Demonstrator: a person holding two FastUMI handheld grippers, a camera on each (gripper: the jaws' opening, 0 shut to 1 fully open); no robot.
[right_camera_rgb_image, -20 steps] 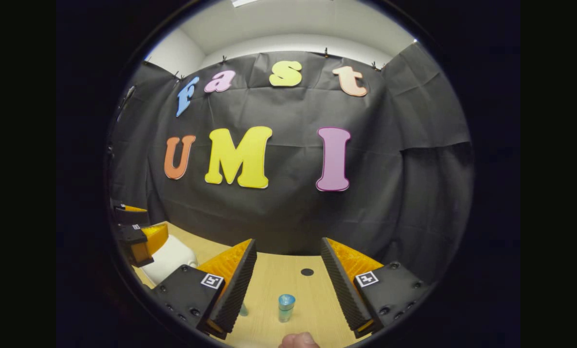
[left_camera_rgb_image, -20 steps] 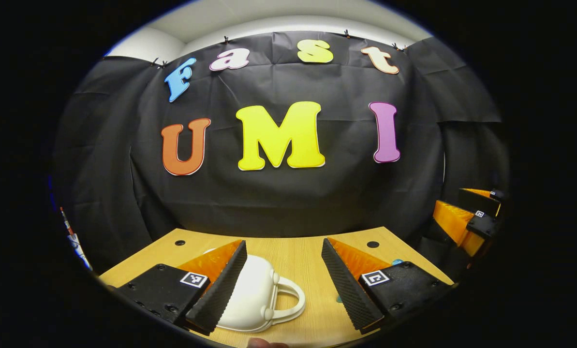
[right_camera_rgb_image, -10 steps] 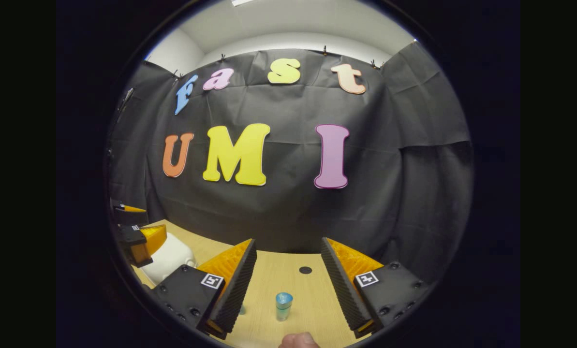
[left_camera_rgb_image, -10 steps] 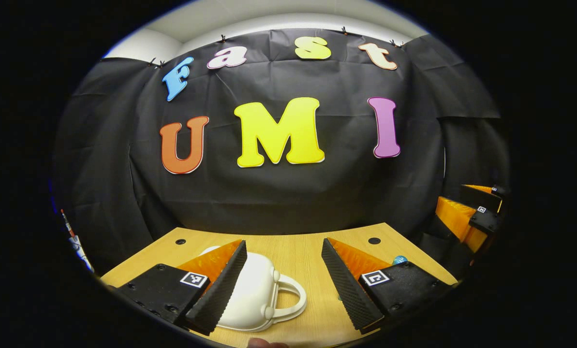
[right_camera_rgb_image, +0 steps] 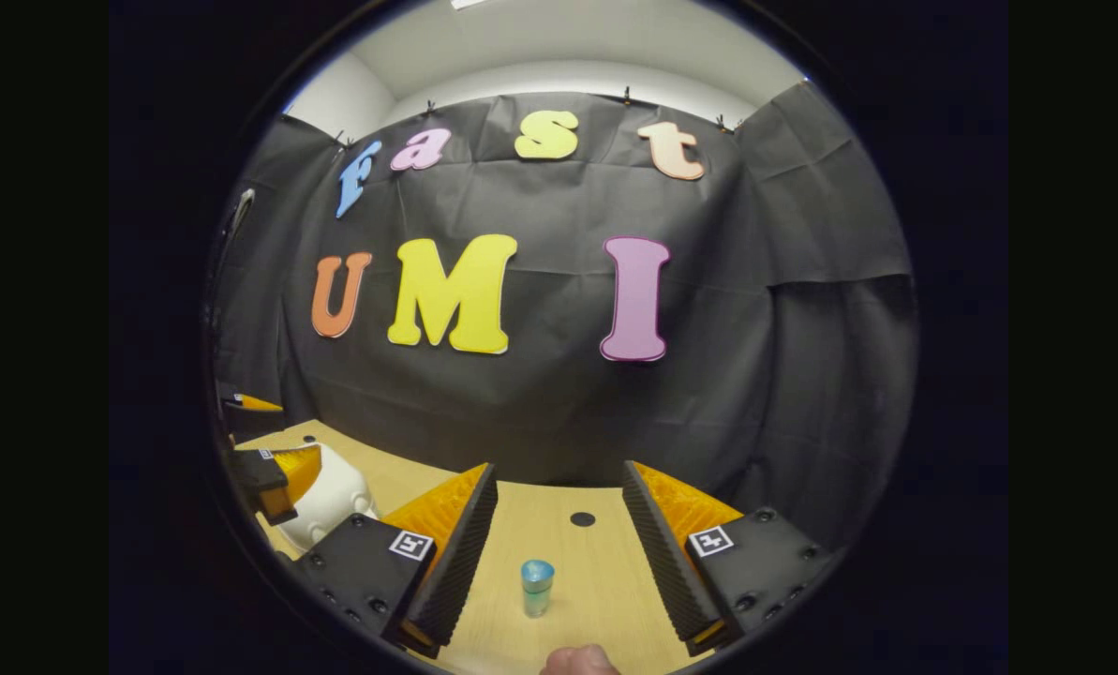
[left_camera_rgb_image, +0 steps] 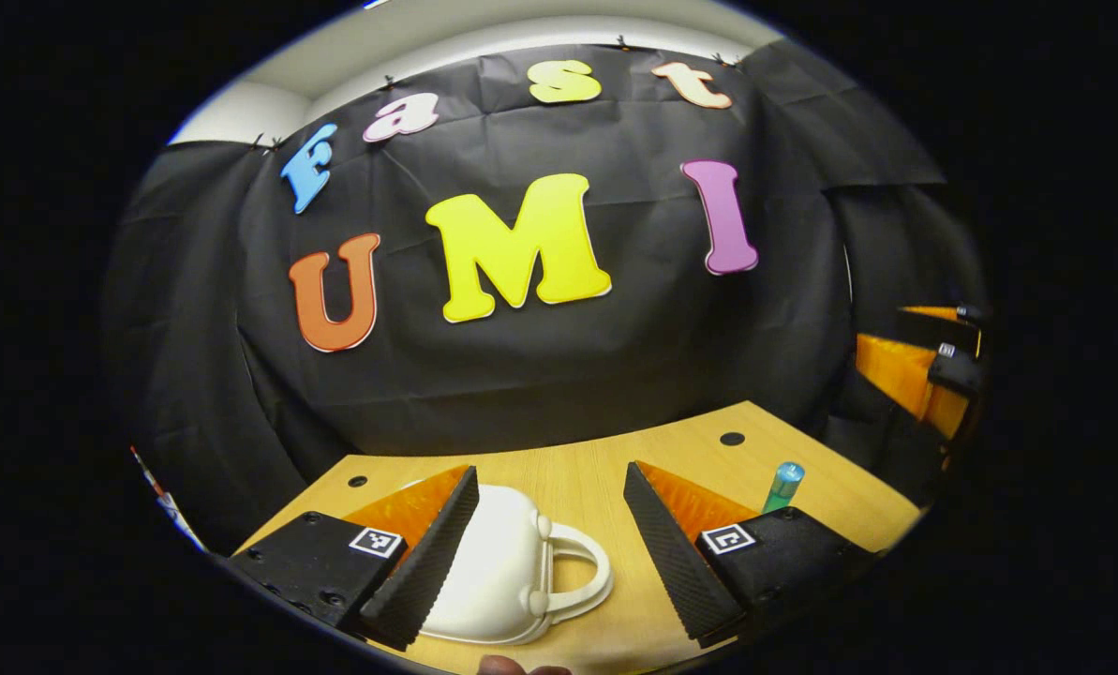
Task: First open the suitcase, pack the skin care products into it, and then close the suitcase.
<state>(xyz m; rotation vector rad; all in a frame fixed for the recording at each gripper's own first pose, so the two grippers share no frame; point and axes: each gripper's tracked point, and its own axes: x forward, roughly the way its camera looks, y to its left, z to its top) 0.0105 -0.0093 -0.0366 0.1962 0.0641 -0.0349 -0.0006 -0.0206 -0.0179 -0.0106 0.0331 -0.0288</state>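
1. left gripper (left_camera_rgb_image: pixel 551 525): fingers spread apart, nothing between them, hovering over the light wooden table (left_camera_rgb_image: pixel 596 473).
2. small white hard-shell suitcase with a loop handle (left_camera_rgb_image: pixel 502 572): lid down, lying near the table's front edge, partly behind the left finger.
3. right gripper (right_camera_rgb_image: pixel 559 525): fingers spread apart, clamping nothing.
4. small blue-capped translucent teal skin care bottle (right_camera_rgb_image: pixel 536 587): upright on the table, ahead of the right gripper, well apart from the suitcase.
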